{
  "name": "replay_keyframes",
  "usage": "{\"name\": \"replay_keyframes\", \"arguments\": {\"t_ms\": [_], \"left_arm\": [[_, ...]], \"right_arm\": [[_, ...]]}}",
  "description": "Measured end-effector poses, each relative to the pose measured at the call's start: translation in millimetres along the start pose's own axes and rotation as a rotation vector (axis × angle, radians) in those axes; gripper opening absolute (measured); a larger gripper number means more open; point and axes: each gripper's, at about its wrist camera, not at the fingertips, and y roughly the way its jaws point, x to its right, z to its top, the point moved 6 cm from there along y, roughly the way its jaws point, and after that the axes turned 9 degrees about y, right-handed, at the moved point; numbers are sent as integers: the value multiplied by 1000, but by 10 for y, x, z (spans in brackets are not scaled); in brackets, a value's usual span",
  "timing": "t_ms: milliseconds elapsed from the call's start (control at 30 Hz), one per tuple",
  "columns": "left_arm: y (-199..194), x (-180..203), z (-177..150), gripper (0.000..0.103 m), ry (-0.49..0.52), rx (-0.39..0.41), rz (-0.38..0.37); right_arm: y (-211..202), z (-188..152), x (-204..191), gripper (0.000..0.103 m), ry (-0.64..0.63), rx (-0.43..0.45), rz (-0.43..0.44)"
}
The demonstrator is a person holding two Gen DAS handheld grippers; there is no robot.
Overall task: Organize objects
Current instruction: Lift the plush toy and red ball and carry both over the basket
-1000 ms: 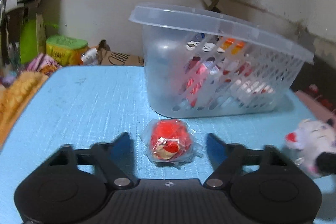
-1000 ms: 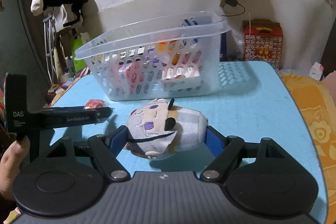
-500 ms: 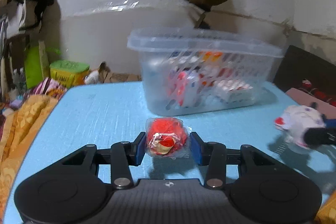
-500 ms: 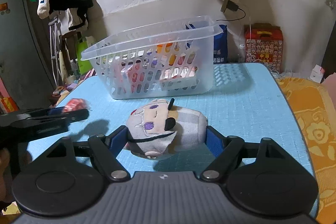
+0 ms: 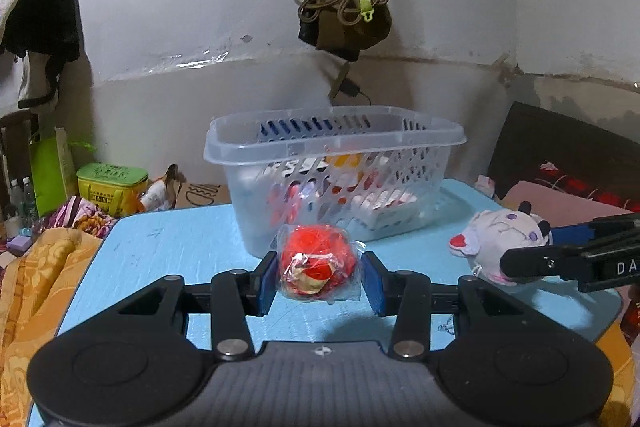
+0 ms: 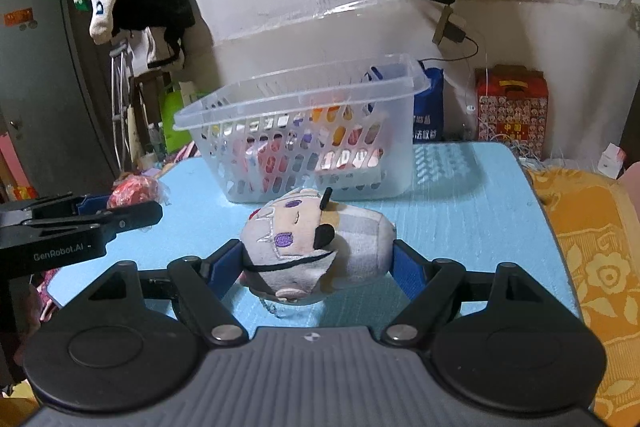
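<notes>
Left claw (image 5: 319,273) clamping wrapped red ball (image 5: 318,263) above table (image 5: 168,251), right claw (image 6: 318,261) level, gripping plush toy (image 6: 316,247)

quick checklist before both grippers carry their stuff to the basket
1. Left gripper shut on the wrapped red ball: ok.
2. Ball off the table: ok, its shadow lies apart beneath it.
3. Right gripper on the plush: ok, fingers press both sides.
4. Plush off the table: cannot tell.
5. Basket top open: ok, no lid.
6. Room inside the basket: cannot tell, packets already fill the bottom.
</notes>
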Motion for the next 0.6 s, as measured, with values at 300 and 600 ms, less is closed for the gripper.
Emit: {"name": "replay_keyframes", "arguments": {"t_ms": [300,600], "left_arm": [[-53,-66,80,48,-43,33,12],[-124,-150,105,48,-63,55,21]], "right_arm": [[-72,86,23,81,-10,42,2],[-131,157,-7,81,-15,71,2]]}}
